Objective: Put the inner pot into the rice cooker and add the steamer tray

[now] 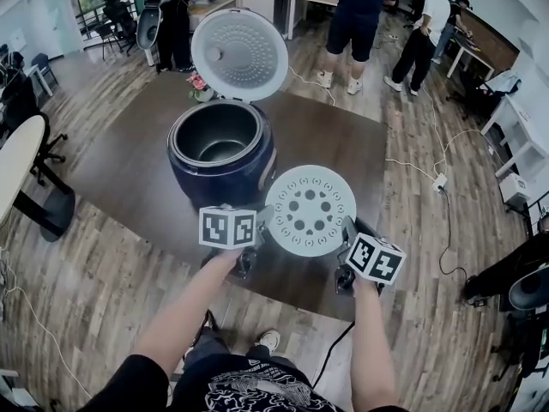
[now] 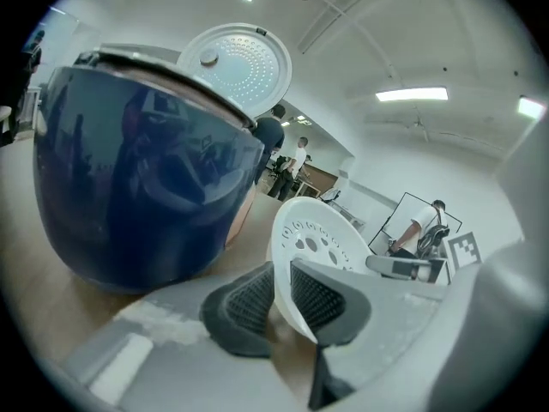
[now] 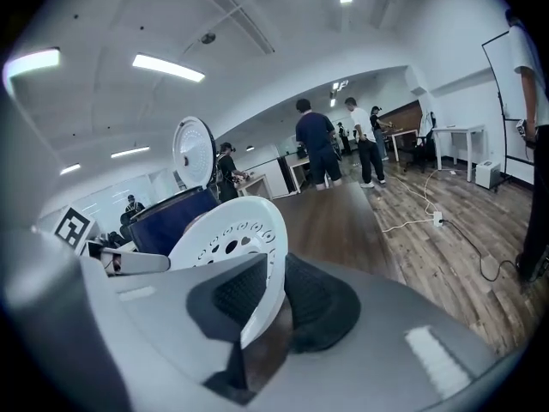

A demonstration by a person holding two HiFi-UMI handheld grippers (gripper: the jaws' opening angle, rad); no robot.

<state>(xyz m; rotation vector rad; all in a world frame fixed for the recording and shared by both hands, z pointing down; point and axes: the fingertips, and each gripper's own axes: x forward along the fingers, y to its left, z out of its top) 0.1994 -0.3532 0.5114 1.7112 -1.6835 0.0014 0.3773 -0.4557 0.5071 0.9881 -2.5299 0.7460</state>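
The dark blue rice cooker (image 1: pixel 221 154) stands on the brown table with its lid (image 1: pixel 240 54) swung up and the inner pot (image 1: pixel 216 136) seated inside. The white perforated steamer tray (image 1: pixel 310 210) hangs above the table just right of the cooker, held at two sides. My left gripper (image 1: pixel 260 221) is shut on the tray's left rim (image 2: pixel 283 290), and my right gripper (image 1: pixel 350 233) is shut on its right rim (image 3: pixel 268 303). The cooker (image 2: pixel 137 178) fills the left gripper view, and in the right gripper view it (image 3: pixel 167 217) shows behind the tray.
The brown table (image 1: pixel 343 144) reaches back past the cooker, with a small pink flower pot (image 1: pixel 199 86) behind the lid. Several people (image 1: pixel 356 15) stand at desks at the far end. A white cable and power strip (image 1: pixel 439 181) lie on the wooden floor to the right.
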